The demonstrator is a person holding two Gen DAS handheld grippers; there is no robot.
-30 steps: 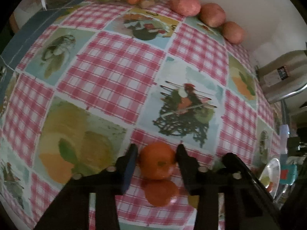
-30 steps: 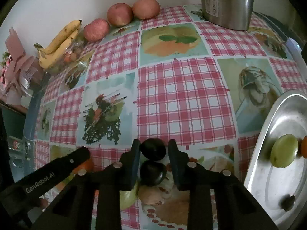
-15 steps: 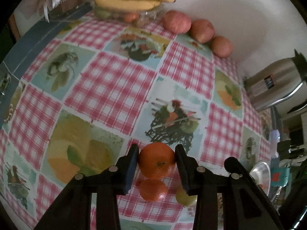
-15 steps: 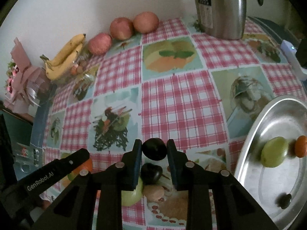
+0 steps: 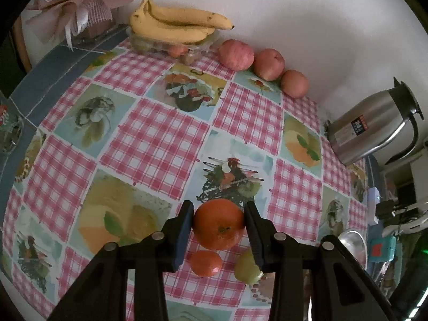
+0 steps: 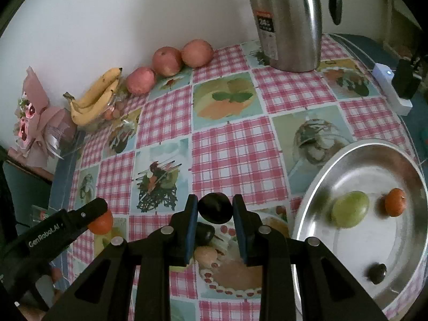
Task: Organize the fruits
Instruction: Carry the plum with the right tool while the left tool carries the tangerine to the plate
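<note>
Here, the left gripper [image 5: 218, 223] pinches a tangerine [image 5: 218, 223] and the right gripper [image 6: 215, 211] a dark plum [image 6: 214, 210]; three fruits occupy the steel tray [image 6: 315, 187], others remain on the tabletop [image 6: 235, 149].

A glossy checked plastic cloth [image 6: 235, 155] covers the bench. The jug [image 6: 289, 24] and the dish [image 6: 315, 195] are shiny, smooth metal. Matt black plastic forms each claw; the orange's [image 5: 218, 223] peel is finely dimpled.

Left gripper [image 5: 218, 220] raised off the checked tablecloth [image 5: 160, 144] with the orange [image 5: 218, 223] clamped, right gripper [image 6: 215, 215] likewise lifted with the dark plum [image 6: 214, 210], more tabletop revealed beneath both (bananas [image 5: 176, 24] now fully seen).
</note>
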